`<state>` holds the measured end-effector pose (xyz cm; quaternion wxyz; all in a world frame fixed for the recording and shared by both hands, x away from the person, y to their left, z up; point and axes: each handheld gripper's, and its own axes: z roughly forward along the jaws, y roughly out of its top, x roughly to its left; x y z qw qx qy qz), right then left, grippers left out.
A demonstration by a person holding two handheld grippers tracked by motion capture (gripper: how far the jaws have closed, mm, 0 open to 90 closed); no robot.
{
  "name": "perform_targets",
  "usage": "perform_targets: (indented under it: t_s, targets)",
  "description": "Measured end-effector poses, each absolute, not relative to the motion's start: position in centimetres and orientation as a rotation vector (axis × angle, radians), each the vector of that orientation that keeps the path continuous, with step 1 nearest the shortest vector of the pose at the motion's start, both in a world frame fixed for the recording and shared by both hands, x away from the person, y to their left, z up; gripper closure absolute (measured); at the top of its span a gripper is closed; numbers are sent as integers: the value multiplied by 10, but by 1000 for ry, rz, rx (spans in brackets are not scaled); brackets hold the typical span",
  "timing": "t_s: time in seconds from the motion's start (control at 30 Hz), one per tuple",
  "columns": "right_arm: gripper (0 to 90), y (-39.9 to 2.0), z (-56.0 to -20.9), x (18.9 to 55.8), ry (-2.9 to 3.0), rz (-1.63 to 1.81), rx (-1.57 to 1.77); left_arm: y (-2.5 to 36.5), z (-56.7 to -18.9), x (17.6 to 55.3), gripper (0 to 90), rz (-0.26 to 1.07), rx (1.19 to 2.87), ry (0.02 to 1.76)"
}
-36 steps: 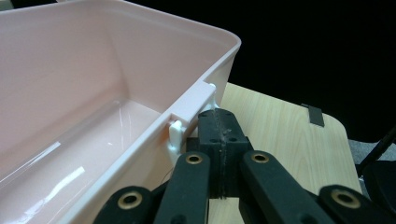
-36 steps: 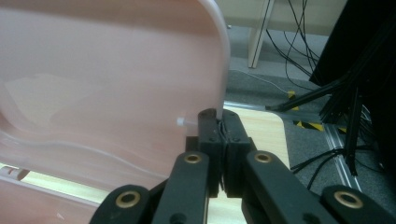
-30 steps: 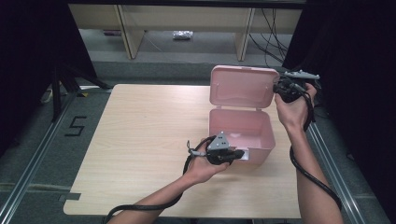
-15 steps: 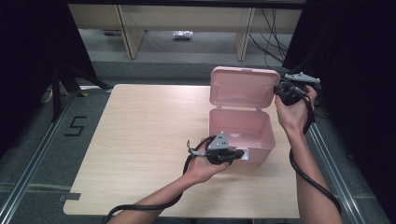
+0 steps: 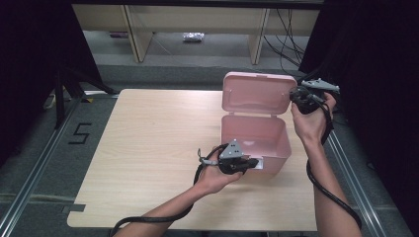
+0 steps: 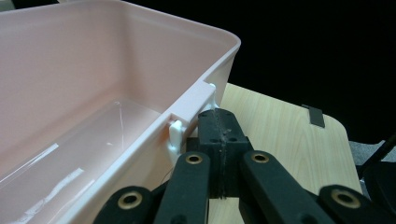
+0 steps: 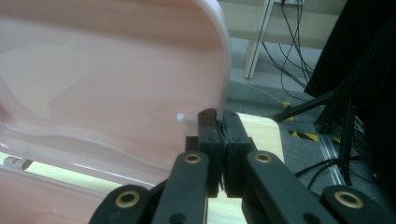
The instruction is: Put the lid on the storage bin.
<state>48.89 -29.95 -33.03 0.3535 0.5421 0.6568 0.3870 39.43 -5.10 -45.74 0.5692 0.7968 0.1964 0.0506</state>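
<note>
Two tools are working on one pink box (image 5: 254,140), which is sitting toward the 3 o'clock side of the pale wooden worktop (image 5: 148,143) with its lid (image 5: 258,93) standing upright at the 12 o'clock edge of the box. The left tool (image 5: 253,163) is lying level at the box's 6 o'clock wall, and in the left gripper view its jaws are pressing together beside the white latch tab (image 6: 176,133) on the rim, with nothing visibly between them. The right tool (image 5: 295,96) is reaching in from 3 o'clock at the lid's side edge; in the right gripper view its jaws are closed tight, their tips touching or nearly touching the lid's rim (image 7: 223,60), though whether they are pinching that rim is unclear. The person's forearms are entering from 6 o'clock, cables trailing behind each hand.
</note>
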Motion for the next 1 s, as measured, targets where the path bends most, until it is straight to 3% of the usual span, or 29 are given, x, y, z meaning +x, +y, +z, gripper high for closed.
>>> perform_targets:
  t_s: [1.0]
  targets:
    - [895,-300,-332,477,1696,990,1366,-51,-457,394,900,117,1870,463]
